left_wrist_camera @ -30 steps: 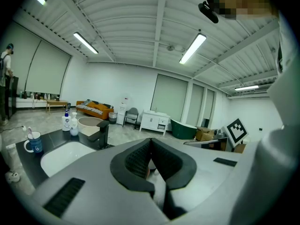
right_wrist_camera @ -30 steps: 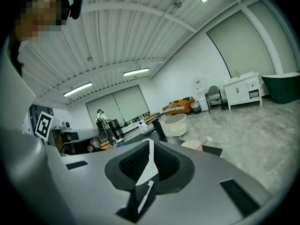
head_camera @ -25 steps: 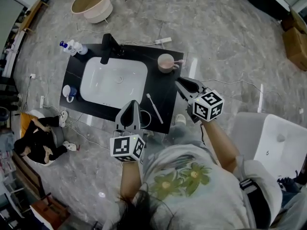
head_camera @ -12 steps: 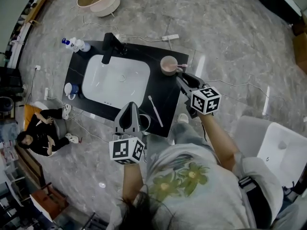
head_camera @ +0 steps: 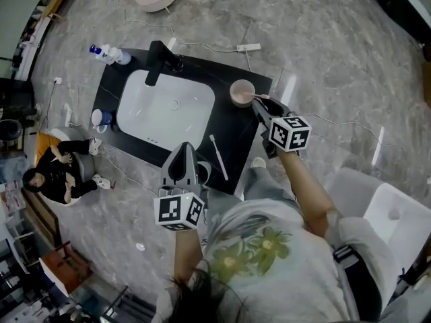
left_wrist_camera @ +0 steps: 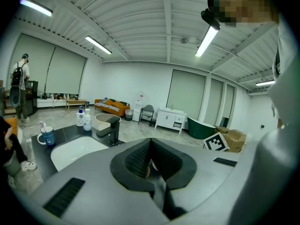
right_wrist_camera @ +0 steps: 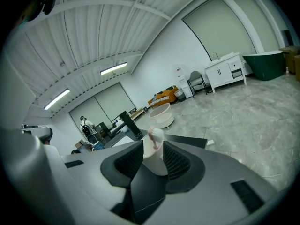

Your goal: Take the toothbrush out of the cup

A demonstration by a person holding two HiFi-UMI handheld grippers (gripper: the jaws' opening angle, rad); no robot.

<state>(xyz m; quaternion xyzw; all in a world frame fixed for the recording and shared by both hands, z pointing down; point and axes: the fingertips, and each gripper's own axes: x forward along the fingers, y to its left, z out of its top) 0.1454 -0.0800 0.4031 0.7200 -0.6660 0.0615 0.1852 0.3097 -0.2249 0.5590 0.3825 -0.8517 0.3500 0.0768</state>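
Right gripper jaws opening, we see pink cup and its toothbrush between them, left gripper clenched on nothing, black counter, white sink, cup on counter's far right corner, toothbrush standing inside cup

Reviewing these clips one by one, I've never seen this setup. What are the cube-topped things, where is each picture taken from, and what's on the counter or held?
A person holds a two-jaw claw in each hand; the marker cubes are part of them. One picture comes from a head camera looking down; the other two ride on the claws. The black countertop carries a white sink, black tap, blue mug, loose white toothbrush and pale pink cup. The right claw is opening, with that cup and its pink toothbrush between the jaws, unpressed. The left claw is shut.
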